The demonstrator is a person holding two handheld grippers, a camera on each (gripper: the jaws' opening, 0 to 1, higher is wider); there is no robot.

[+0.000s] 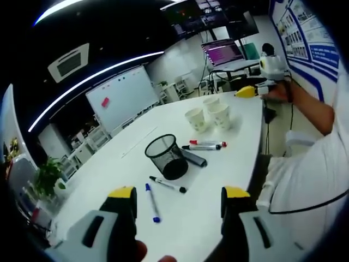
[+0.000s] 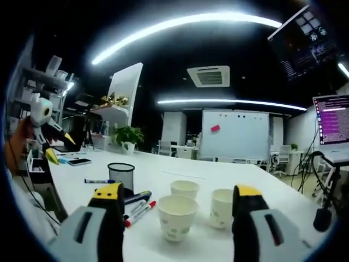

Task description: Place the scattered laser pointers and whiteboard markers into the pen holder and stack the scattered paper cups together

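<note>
On my left gripper (image 1: 180,199) the yellow-tipped fingers (image 1: 122,197) stand wide apart with nothing between them, held above the desk (image 1: 218,224) rather than on it, which I read as a hover while I pick a first target. Just beyond the fingers, and roughly between their lines, a blue-capped marker (image 1: 152,202) lies flat on the white top; a little farther out is a black marker (image 1: 168,184), and past that the black mesh pen holder (image 1: 167,156) stands upright. Beside the holder lies a dark laser pointer (image 1: 194,158), then a red-capped marker (image 1: 208,143) and another marker (image 1: 202,147) close together, and farther still three paper cups (image 1: 210,114) stand in a loose cluster near the desk's far edge. My right gripper (image 2: 177,203) is likewise spread wide and empty, floating over the desk's opposite side, so each hand seems placed to cover its own share: pens for the left, cups for the right. Between and just beyond its fingers (image 2: 109,196) the nearest cup (image 2: 177,216) stands upright, mouth up, with two more cups (image 2: 185,190) (image 2: 222,207) behind and to the side, all apart and none nested. The markers and pen holder sit left of them in that view. Nothing is sorted yet, I judge.
</note>
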